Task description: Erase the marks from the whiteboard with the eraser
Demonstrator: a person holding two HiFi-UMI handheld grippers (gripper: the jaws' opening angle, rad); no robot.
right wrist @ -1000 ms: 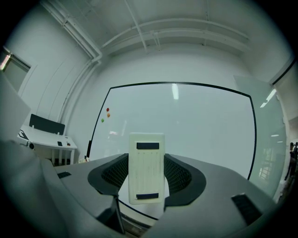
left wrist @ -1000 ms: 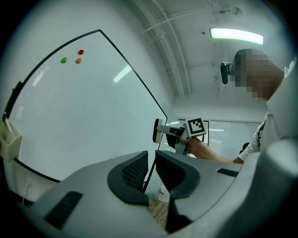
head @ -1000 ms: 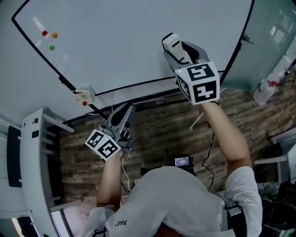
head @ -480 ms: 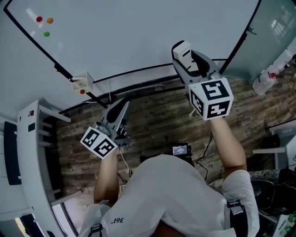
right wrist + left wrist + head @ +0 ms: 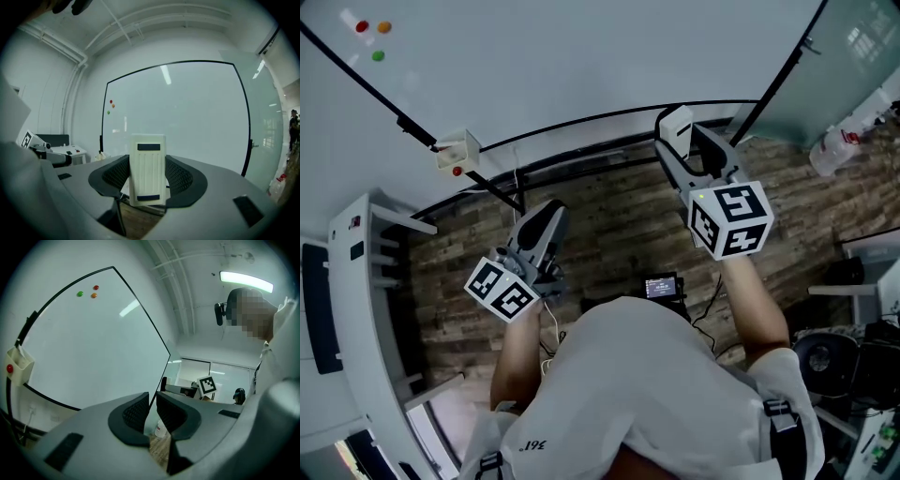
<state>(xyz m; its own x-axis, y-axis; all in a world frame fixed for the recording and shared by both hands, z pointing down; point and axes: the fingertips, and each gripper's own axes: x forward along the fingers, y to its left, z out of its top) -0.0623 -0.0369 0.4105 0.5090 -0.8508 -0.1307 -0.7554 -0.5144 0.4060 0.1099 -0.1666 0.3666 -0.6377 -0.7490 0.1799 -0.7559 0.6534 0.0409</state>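
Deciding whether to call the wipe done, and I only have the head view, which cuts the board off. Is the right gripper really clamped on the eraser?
Observer: Yes. In the right gripper view the right gripper is shut on the eraser, which stands upright between its jaws.
Operator: Any strokes on the board?
Observer: None show on the whiteboard there, only three magnets near its left edge.
Operator: And the other hand?
Observer: The left gripper has its jaws slightly apart, with nothing between them.
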